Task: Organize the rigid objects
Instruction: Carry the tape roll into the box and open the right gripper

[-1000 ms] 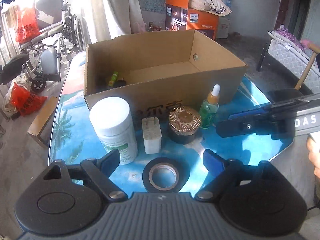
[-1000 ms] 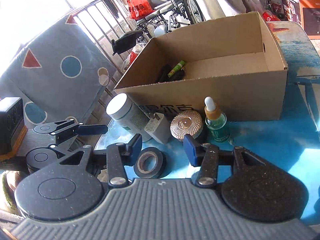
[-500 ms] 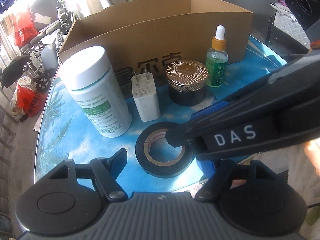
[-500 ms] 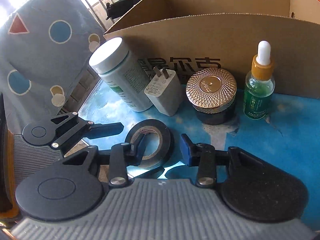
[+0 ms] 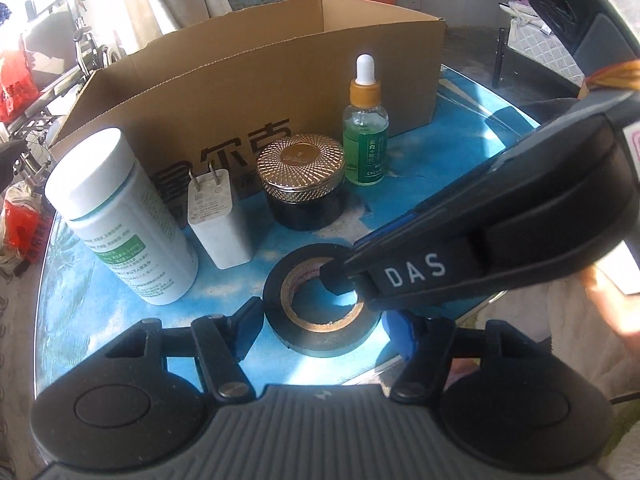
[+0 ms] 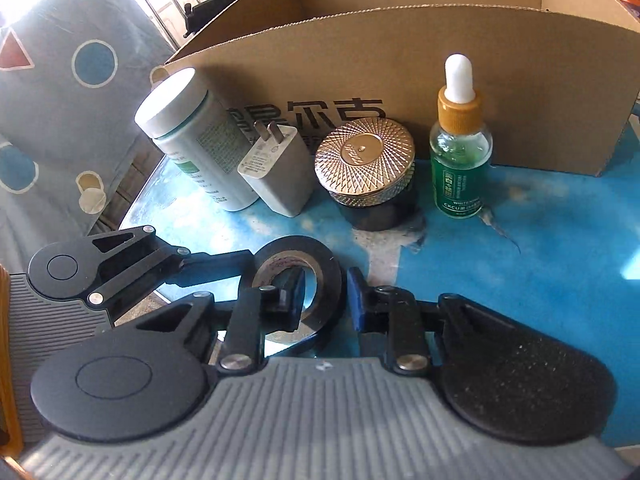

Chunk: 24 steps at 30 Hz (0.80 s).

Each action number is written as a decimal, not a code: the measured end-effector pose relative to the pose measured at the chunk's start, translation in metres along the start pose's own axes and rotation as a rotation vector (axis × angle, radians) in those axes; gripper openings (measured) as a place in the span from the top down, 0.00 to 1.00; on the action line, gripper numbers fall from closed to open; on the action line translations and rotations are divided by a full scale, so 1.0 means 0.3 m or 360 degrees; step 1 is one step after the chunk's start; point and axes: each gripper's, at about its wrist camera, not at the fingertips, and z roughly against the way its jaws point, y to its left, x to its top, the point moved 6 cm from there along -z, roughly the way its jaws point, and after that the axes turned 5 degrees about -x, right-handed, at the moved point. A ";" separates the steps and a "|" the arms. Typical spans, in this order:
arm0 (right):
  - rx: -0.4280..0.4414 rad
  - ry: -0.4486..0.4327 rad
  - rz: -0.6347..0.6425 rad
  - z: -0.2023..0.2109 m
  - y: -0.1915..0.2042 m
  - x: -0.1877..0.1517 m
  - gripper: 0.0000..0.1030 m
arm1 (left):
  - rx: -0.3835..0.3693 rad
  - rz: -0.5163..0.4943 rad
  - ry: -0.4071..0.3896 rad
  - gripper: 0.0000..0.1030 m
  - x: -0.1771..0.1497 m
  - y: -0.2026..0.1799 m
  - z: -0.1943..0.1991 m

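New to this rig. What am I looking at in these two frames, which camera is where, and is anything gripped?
There is no robot here. A person holds a two-finger gripper in each hand, and each gripper has a fisheye camera looking along its fingers. The dark shapes at the bottom of each view are that gripper's own body.

In the left wrist view, the left gripper straddles a black tape roll. The arm marked DAS is the right gripper, coming in from the right.

In the right wrist view, the right gripper has one finger in the roll's hole and one outside.

Both sets of jaws are closing, but I cannot tell if the pads press yet.

A white bottle, charger plug, gold-lidded jar and dropper bottle stand on the blue table, in front of a cardboard box.
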 end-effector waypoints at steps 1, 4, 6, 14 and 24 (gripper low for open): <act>-0.0009 -0.0003 -0.0011 0.006 -0.011 -0.005 0.79 | -0.0019 -0.0003 0.0000 0.36 0.003 -0.009 -0.003; -0.0015 -0.0017 -0.0054 0.018 -0.039 -0.017 0.80 | -0.0038 -0.0007 0.0011 0.35 0.011 -0.019 -0.010; 0.0000 -0.0026 -0.0077 0.020 -0.051 -0.023 0.81 | -0.0046 -0.0002 0.0028 0.34 0.017 -0.016 -0.015; -0.0008 -0.0064 -0.0037 0.028 -0.044 -0.026 0.81 | -0.0069 0.0073 0.0038 0.33 0.029 -0.002 -0.027; -0.0015 -0.0098 -0.0055 0.075 -0.035 -0.044 0.81 | -0.0025 0.0049 0.0001 0.35 0.043 -0.028 0.019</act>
